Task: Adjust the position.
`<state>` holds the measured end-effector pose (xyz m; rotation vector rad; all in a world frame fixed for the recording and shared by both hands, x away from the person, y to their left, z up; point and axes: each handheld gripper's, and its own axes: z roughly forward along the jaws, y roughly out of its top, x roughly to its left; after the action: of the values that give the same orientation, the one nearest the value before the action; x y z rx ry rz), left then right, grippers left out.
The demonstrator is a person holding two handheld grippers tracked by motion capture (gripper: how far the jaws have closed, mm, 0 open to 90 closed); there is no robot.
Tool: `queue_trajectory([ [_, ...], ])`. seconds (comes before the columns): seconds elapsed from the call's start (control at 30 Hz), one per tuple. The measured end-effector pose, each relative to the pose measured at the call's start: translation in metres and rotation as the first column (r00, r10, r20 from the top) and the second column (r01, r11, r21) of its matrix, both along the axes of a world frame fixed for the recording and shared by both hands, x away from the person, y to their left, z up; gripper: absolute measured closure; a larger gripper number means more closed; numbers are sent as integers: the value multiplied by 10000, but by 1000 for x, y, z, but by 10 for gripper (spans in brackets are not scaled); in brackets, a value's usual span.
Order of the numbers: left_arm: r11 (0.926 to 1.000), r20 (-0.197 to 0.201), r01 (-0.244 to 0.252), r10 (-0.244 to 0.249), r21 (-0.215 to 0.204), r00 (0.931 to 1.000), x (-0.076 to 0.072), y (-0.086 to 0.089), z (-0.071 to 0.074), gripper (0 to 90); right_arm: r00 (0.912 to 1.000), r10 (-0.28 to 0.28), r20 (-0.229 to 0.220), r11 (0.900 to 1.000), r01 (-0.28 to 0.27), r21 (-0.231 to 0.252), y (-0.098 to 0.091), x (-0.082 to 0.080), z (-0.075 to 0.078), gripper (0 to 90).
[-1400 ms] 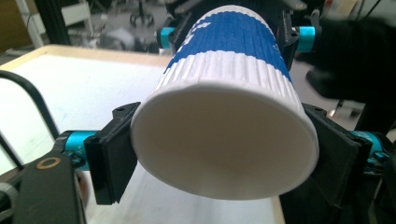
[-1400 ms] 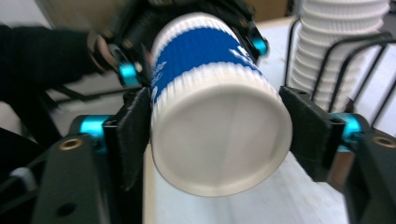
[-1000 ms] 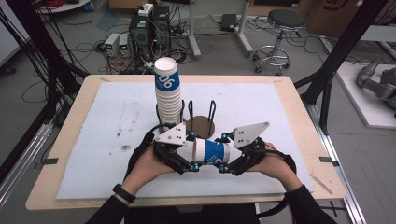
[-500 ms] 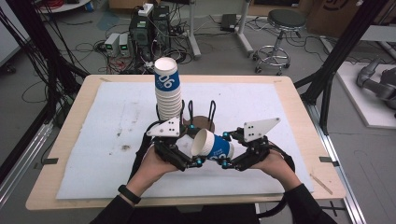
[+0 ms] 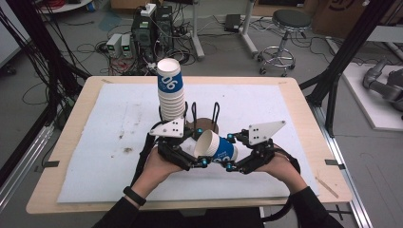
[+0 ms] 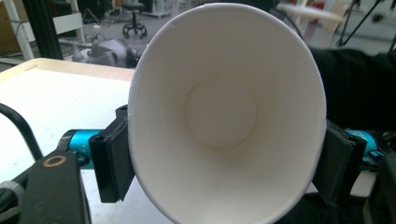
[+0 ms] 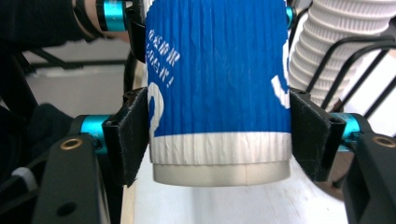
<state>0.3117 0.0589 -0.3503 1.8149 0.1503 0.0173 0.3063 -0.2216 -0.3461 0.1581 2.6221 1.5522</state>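
You hold one paper cup (image 5: 216, 148) on its side above the worktop (image 5: 294, 102), the left hand-held gripper (image 5: 197, 149), jaws just closed in, pinching its rim end and the right hand-held gripper (image 5: 230, 153) clamping its base, likely to twist it free for the stack (image 5: 171, 90) behind.
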Motion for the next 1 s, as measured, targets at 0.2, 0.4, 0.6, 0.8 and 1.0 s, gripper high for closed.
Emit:
queue_trajectory([
  [0.2, 9892, 581, -80, -5, 1462, 9983, -1, -3, 11, 218, 9991, -216, 360, 9967, 243, -769, 4, -3, 6, 229],
  [0.4, 9865, 856, -155, 16, 1630, 9963, -3, -11, 19, 189, 9992, -266, 299, 9917, 302, -1248, 15, -1, -7, 296],
  [0.6, 9982, 298, -378, 392, -469, 9988, -4, -11, 14, 136, 9996, -134, -259, 9997, 140, 212, 6, 2, -7, 299],
  [0.8, 9932, -10, -294, 294, -1128, 9996, -2, -12, 12, 150, 9989, -114, -447, 9954, 156, 943, 4, 2, -6, 299],
  [1.0, 9914, -61, -152, 145, -1304, 9999, 0, -13, 13, 217, 9987, -170, -488, 9942, 221, 1053, 3, 3, -6, 300],
])
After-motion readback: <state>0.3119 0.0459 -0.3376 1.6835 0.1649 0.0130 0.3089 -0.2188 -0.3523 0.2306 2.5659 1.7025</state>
